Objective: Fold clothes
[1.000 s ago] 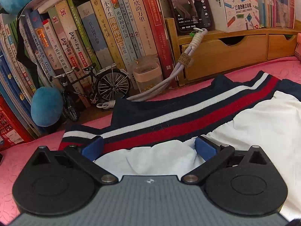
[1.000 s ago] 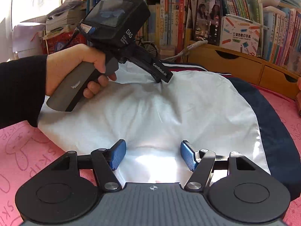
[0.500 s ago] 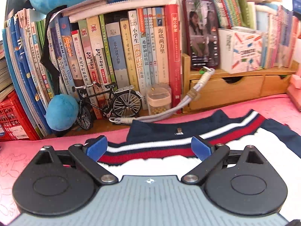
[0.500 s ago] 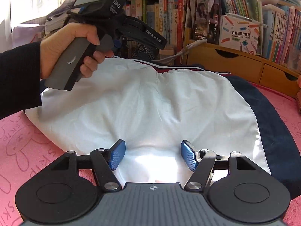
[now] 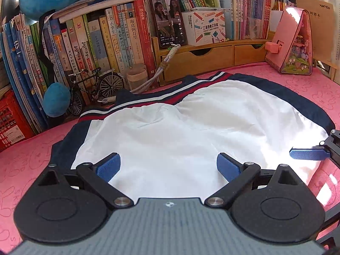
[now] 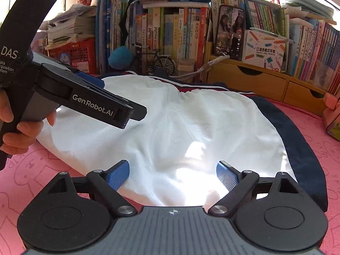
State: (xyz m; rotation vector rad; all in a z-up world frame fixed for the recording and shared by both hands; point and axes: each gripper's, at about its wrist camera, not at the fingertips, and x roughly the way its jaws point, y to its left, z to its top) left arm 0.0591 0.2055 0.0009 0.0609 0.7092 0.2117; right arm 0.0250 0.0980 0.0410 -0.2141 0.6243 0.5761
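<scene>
Jacket (image 5: 191, 131) lies spread on the pink table cover (image 5: 27, 165), white lining up, navy edges showing around it and a red-and-white striped band along its far side, nearest the bookshelf (image 5: 102, 38).

Left gripper (image 5: 167, 165) hangs above the near edge of the white lining, its blue fingers (image 5: 108, 166) spread wide with nothing between them. The left wrist view alone shows one blue finger of the right gripper (image 5: 308, 154) entering from the right edge, just over the lining's corner, and a pink house-shaped box (image 5: 293, 42) at the far right.

Right gripper (image 6: 172, 174) is likewise wide open and empty, over the bright, sunlit near edge of the lining. The right wrist view alone shows a hand (image 6: 23, 125) holding the left tool's handle, raised clear of the cloth at the left (contact with the fabric is not seen). A model bicycle (image 6: 159, 61) and a propped phone (image 6: 229, 29) stand at the shelf in both views.
</scene>
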